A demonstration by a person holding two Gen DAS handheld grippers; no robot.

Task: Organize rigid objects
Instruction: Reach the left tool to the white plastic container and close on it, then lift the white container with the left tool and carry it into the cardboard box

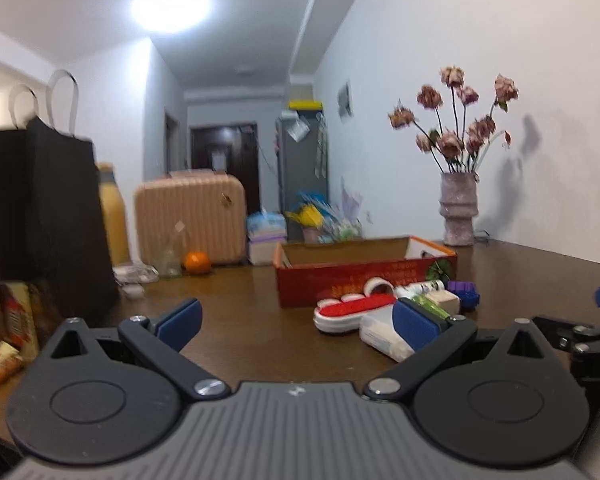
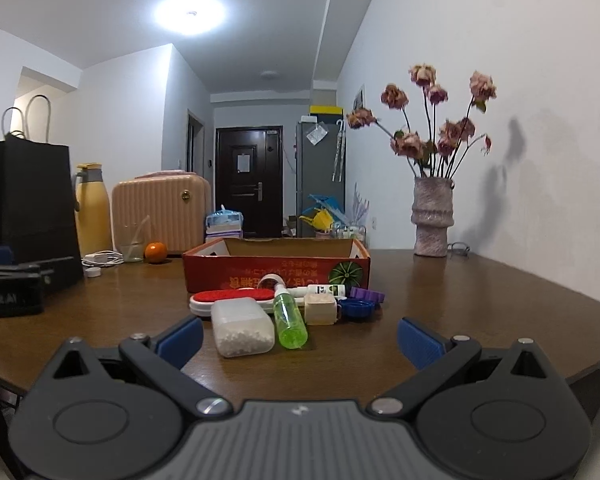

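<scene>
In the right wrist view, the clear box of white beads [image 2: 242,330] lies on the bench [image 2: 440,300] at lower centre, just ahead of the right tool [image 2: 298,340] — its long axis points away. Both tools gape wide and empty; the left tool [image 1: 296,326] sits farther off.

red box [image 2: 276,270] print upside down, illegible

Both wrist views low over table [image 2: 460,300], facing red box [image 2: 276,270] (shared).

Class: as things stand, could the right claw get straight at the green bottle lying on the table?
Probably yes. The right claw is open and the green bottle lies just ahead of it, with nothing in between.
</scene>
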